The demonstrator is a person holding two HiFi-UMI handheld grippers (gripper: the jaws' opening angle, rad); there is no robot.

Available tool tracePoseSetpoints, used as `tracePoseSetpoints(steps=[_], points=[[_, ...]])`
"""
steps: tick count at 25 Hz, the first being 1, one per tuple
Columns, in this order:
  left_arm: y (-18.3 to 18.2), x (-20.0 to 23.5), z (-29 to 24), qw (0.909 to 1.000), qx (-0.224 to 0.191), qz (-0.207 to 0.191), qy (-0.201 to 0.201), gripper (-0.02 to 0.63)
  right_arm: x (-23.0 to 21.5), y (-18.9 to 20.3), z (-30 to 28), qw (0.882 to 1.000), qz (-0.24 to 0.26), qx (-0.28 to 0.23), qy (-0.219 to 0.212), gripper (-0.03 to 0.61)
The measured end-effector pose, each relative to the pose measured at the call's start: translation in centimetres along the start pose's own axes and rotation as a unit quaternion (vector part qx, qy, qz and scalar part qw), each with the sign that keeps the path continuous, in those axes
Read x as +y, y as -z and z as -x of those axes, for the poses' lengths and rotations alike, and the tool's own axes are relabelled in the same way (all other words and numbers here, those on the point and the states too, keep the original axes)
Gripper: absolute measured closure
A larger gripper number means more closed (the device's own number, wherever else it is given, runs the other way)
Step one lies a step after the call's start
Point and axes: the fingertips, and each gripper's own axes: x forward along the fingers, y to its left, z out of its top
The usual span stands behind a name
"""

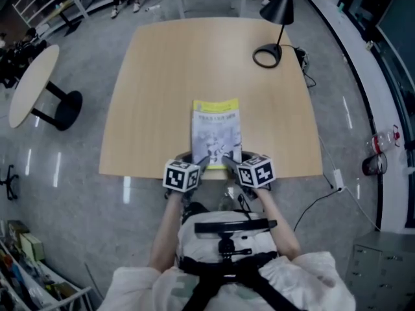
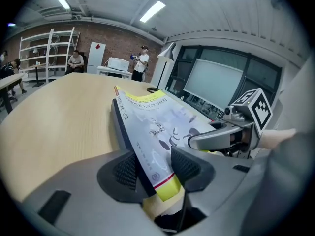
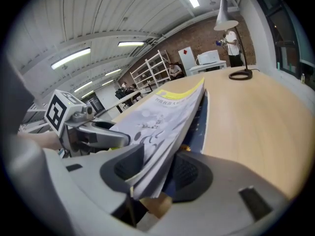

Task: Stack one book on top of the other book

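Note:
A book with a grey-white cover and a yellow top band [image 1: 216, 131] lies near the front edge of the wooden table [image 1: 162, 76]. It rests on a dark blue book [image 3: 199, 124], of which only thin edges show around it. My left gripper [image 1: 204, 162] [image 2: 152, 168] is shut on the top book's near left corner, with both pads against it. At the near right corner my right gripper [image 1: 227, 160] [image 3: 157, 173] has that corner filling the gap between its pads. The page edges fan out a little there.
A black desk lamp [image 1: 275, 18] stands at the table's far right, its ring base [image 1: 267, 56] on the top and a cable running off the edge. A small round table [image 1: 29, 83] stands on the floor to the left. Shelves and people are far behind.

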Motion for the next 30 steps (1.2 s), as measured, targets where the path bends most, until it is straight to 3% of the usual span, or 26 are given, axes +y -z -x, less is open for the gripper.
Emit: tracePoseSetpoints(steps=[16, 19, 22, 26, 27, 28, 29, 30], points=[[-0.1, 0.5, 0.3, 0.9997, -0.019, 0.005, -0.015, 0.439, -0.6, -0.4, 0.1, 0.999, 0.017, -0.005, 0.039, 0.351], [-0.2, 0.4, 0.1, 0.9997, -0.02, 0.004, -0.015, 0.437, -1.8, -0.2, 0.4, 0.998, 0.028, -0.009, 0.056, 0.264], [-0.2, 0.7, 0.4, 0.9996, -0.021, 0.004, -0.017, 0.437, -3.0, -0.3, 1.0, 0.998, -0.011, -0.023, 0.064, 0.242], [-0.3, 0.7, 0.4, 0.9997, -0.021, 0.006, -0.015, 0.437, -3.5, -2.8, 3.4, 0.992, -0.053, -0.094, 0.059, 0.242], [-0.3, 0.7, 0.5, 0.9997, -0.02, 0.005, -0.014, 0.437, -3.1, -3.5, 3.8, 0.991, -0.059, -0.109, 0.044, 0.251], [-0.4, 0.7, 0.5, 0.9997, -0.019, 0.005, -0.014, 0.437, -2.4, -3.9, 3.9, 0.991, -0.059, -0.116, 0.028, 0.325], [-0.3, 0.7, 0.5, 0.9997, -0.019, 0.005, -0.014, 0.437, -1.8, -4.0, 3.8, 0.992, -0.05, -0.116, 0.019, 0.346], [-0.2, 0.7, 0.5, 0.9997, -0.019, 0.005, -0.014, 0.437, -1.4, -3.9, 3.6, 0.993, -0.031, -0.111, 0.022, 0.426]])
